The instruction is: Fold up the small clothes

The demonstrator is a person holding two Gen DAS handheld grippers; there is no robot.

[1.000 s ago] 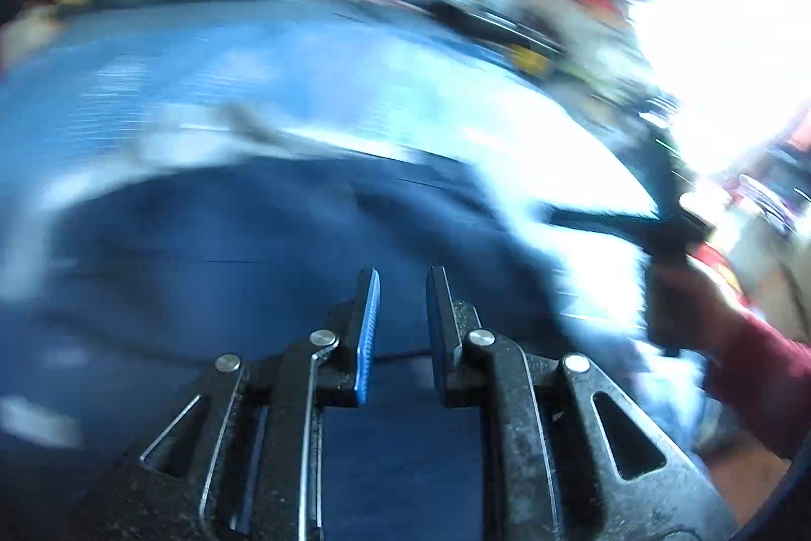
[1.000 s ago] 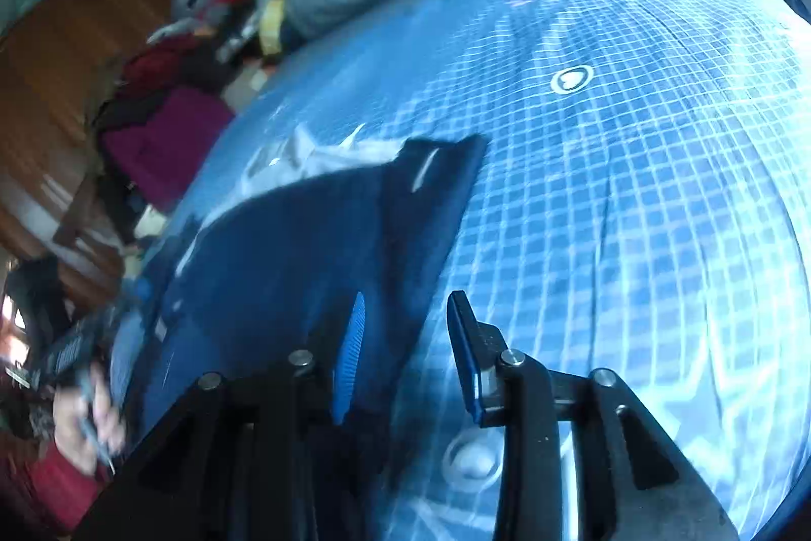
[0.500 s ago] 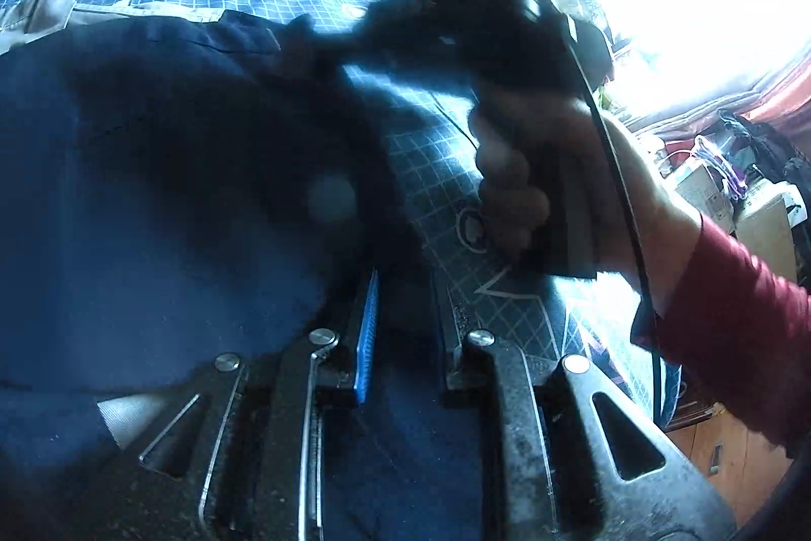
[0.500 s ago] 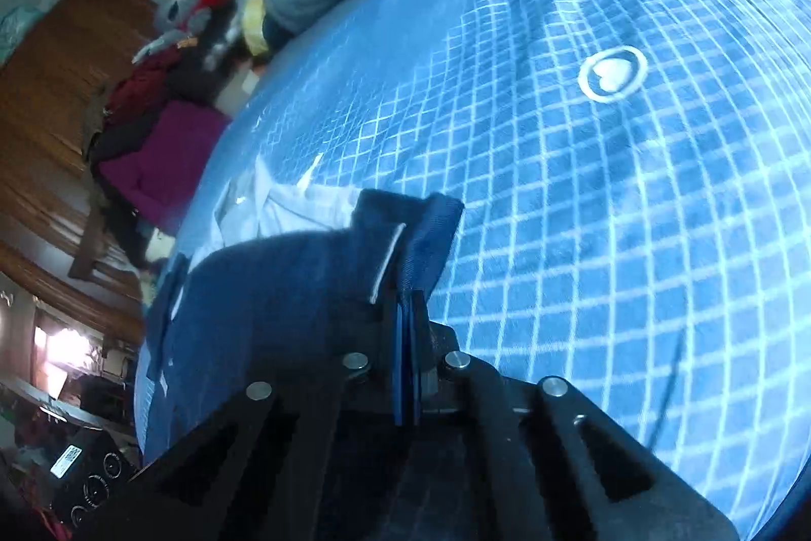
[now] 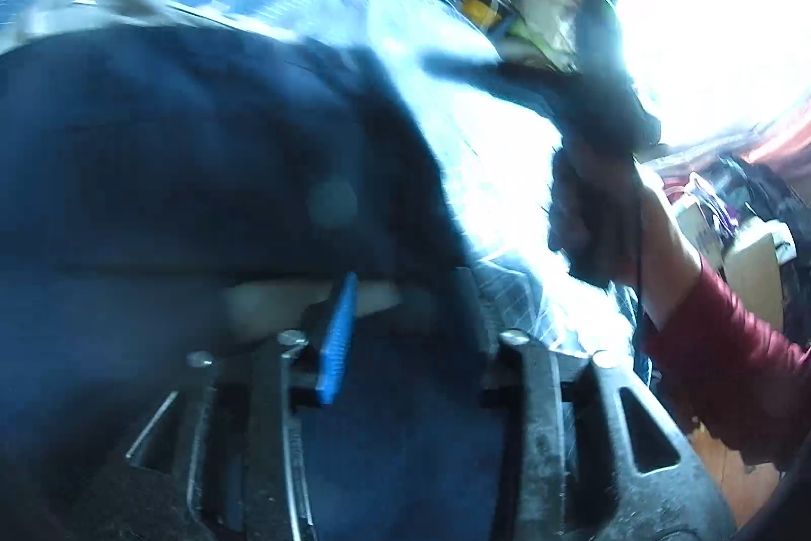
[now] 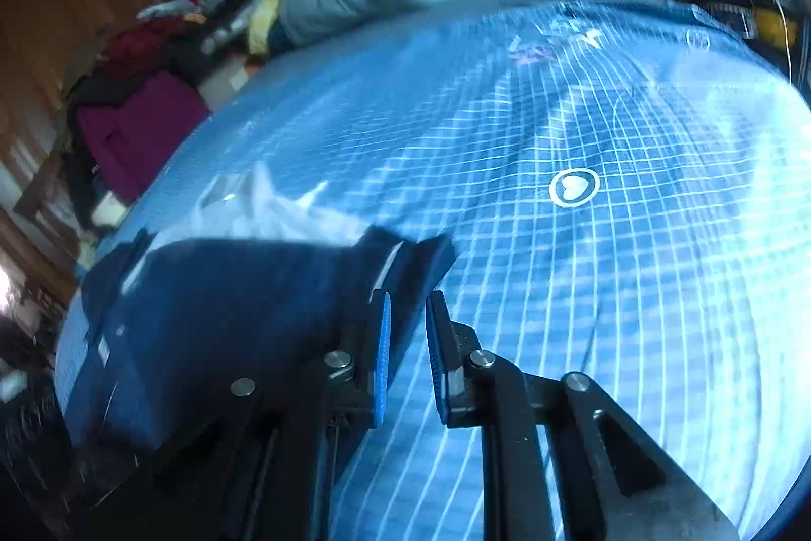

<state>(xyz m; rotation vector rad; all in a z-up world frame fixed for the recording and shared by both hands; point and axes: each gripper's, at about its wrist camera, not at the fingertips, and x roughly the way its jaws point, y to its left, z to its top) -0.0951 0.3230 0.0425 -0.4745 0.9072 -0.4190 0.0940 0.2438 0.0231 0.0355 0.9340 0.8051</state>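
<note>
Navy garment [image 6: 228, 302] on the bed [image 6: 583, 287], just ahead-left of right hand-held gripper [image 6: 408, 351]; both hand-held grippers opening, nothing clamped. Risk: released fold springs open, left hand-held gripper [image 5: 405, 328] drags cloth on retreat.

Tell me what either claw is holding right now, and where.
Nothing. Both claws, left and right, are opening over the navy garment, pads off the cloth.

Blown-out window [image 5: 709, 8] glare at right, heavy motion blur, fisheye bending, dark corners.
</note>
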